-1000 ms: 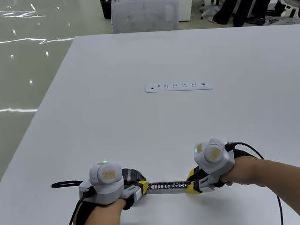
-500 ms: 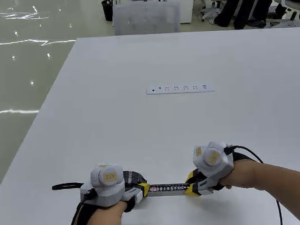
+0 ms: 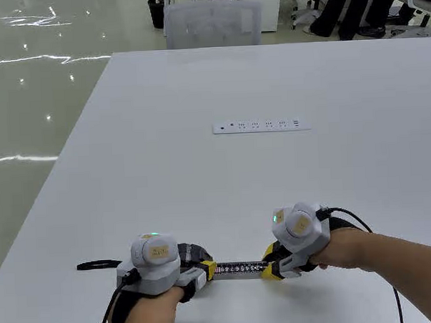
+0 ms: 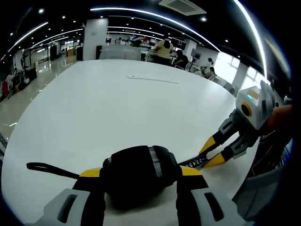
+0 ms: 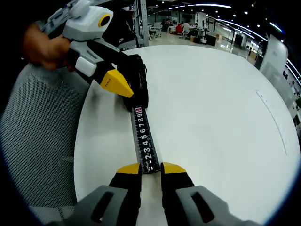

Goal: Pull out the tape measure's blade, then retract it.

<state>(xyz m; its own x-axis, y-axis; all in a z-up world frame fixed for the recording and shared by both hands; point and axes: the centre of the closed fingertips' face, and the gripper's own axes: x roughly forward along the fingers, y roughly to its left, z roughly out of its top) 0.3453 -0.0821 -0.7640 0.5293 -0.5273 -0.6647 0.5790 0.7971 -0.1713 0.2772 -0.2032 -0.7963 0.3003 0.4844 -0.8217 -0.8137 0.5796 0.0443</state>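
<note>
Both grippers sit at the near edge of the white table (image 3: 166, 171), facing each other, with a hand wrapped around each.

My left gripper (image 4: 140, 174) is clamped on the tape measure (image 3: 191, 253). A yellow-tipped jaw presses each side of the black case, and the case rests on the tabletop. A black wrist strap (image 3: 95, 265) trails off the case to the left and lies flat on the table.

The blade (image 5: 142, 136) comes out of the case mouth and runs straight across to my right gripper (image 5: 150, 168). Only a short stretch is out. It lies low along the table with the printed digits facing up, red marks near the case end.

My right gripper is closed on the free end of the blade, with one yellow jaw tip tight against each edge. I think it has the end hook. The hook itself is tucked between the tips and too small to make out, so I can only say it grips the blade's end.

In the left gripper view the right gripper comes in from the right, its yellow tips meeting at the blade just beside the case.

A white power strip (image 3: 261, 126) lies mid-table, well apart from the work. A grey chair (image 3: 211, 23) stands at the far edge of the table.
</note>
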